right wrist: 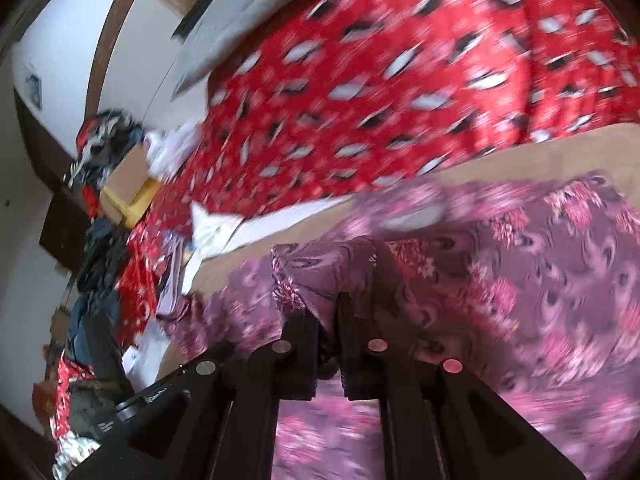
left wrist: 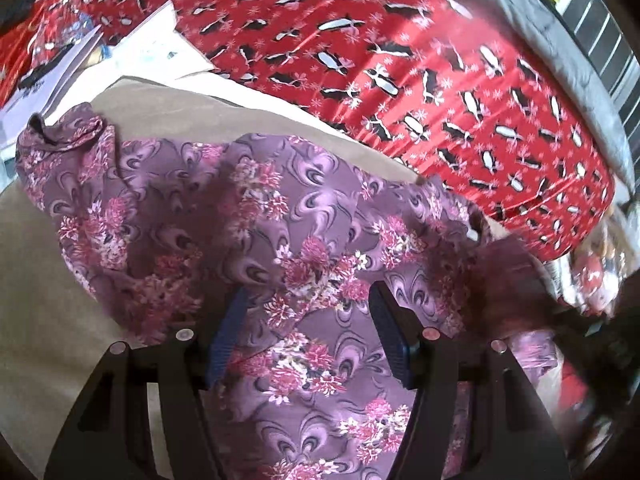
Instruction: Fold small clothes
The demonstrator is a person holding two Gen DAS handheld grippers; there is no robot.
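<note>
Jaws: your right gripper (right wrist: 328, 308) pinches the purple floral garment (right wrist: 540, 280), which runs toward 2 o'clock; left gripper (left wrist: 308, 332) hovers wide, empty.

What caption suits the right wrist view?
Right gripper pinching a fold of purple floral garment beside red patterned cloth.

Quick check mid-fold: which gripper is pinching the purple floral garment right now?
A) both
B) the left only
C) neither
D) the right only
D: in the right wrist view the right gripper has its jaws nearly together with a bunched fold of the purple floral garment between them, while the left gripper stands open above the cloth, its blue pads apart.
</note>
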